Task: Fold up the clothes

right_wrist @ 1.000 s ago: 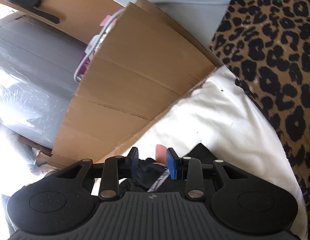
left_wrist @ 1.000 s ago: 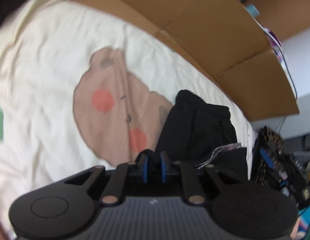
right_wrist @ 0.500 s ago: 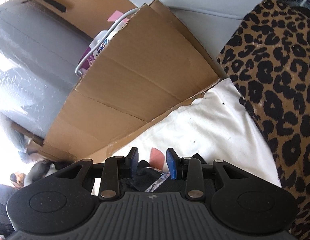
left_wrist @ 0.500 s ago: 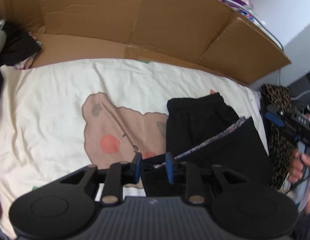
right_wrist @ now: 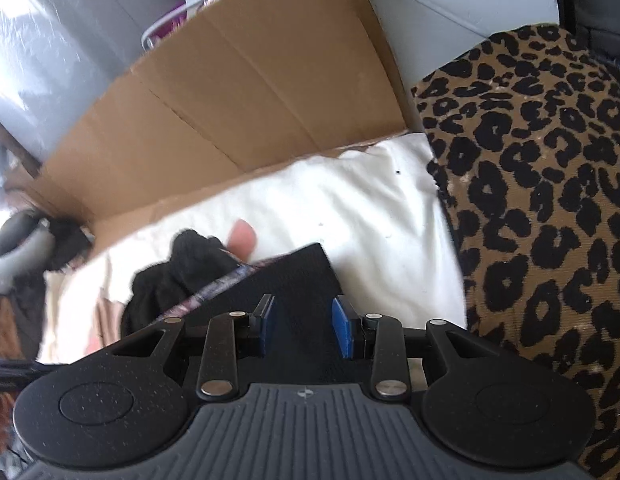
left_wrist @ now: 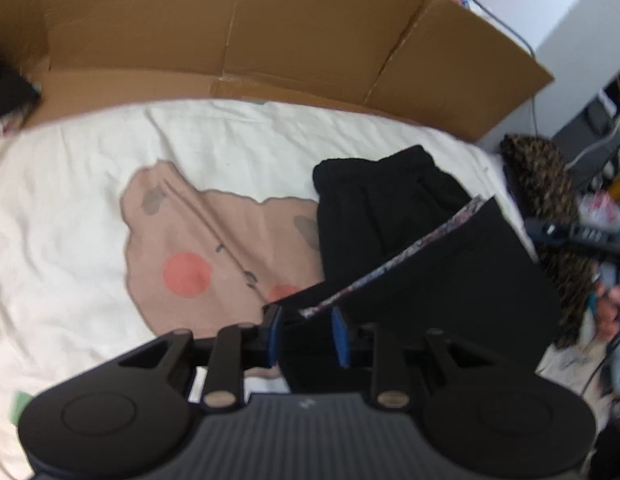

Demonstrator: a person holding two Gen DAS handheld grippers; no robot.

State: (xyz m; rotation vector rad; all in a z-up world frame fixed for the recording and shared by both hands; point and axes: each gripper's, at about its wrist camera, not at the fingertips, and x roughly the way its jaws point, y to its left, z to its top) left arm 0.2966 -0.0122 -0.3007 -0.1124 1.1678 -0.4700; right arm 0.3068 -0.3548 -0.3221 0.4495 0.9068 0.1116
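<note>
Both grippers, left gripper (left_wrist: 304, 334) and right gripper (right_wrist: 303, 328), lay the black garment (left_wrist: 409, 248) folded on the cream bedsheet (left_wrist: 70, 200). Left fingers spreading, right fingers apart, cloth lying loose between them; next, withdrawing cleanly.

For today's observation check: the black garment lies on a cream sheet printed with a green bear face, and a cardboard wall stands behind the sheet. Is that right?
One detail is wrong. The bear face printed on the cream sheet is tan-brown with pink cheeks, not green, as the left wrist view shows. The black garment does lie on that sheet, and the cardboard wall does stand behind it.
</note>
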